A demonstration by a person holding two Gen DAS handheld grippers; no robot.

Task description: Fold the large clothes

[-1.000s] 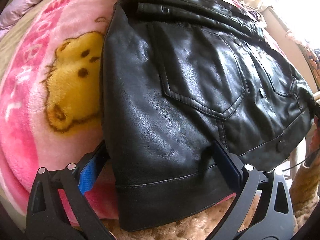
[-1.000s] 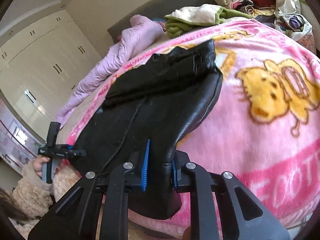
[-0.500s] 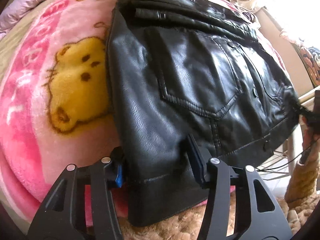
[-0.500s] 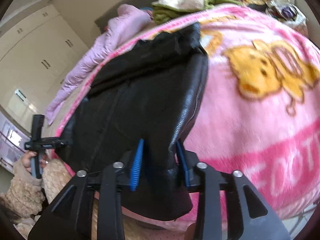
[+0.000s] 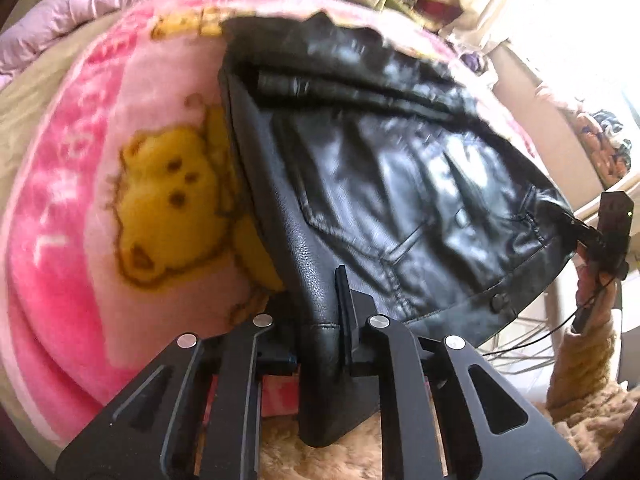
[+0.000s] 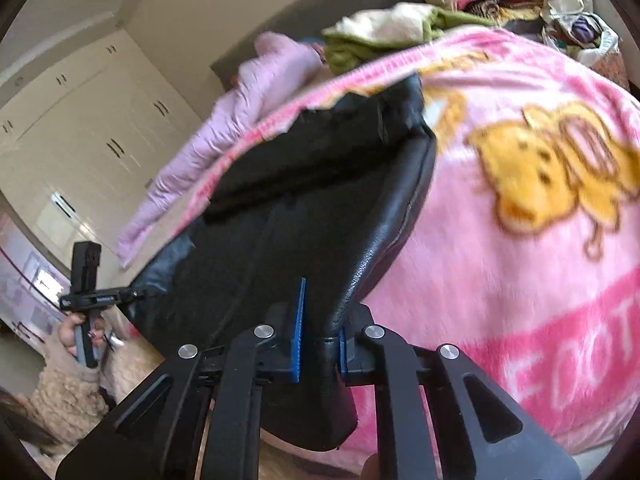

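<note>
- While the black leather jacket (image 5: 392,184) lies spread on the pink blanket (image 5: 80,240) with its yellow bear print, both grippers have hold of its near hem, one at each corner.
- The left gripper (image 5: 320,320) has just been closing, and its jaws now pinch the jacket's bottom corner — a fold of hem sticks up between the pads and hangs below them over the blanket's edge.
- The right gripper (image 6: 320,336) has likewise just been closing; its blue pads clamp the opposite hem corner, with the leather bunched between them.
- In the left wrist view the right gripper also shows at the far right edge, at the jacket's other corner.
- In the right wrist view the left gripper (image 6: 100,300) shows at the left, held by a hand (image 6: 80,332) in a fuzzy beige sleeve (image 6: 60,384).
- The jacket's collar end points away, toward a lilac puffer garment (image 6: 248,92) and a pile of clothes (image 6: 460,4) beyond the blanket.
- White wardrobe doors (image 6: 80,120) stand behind — blurred.
</note>
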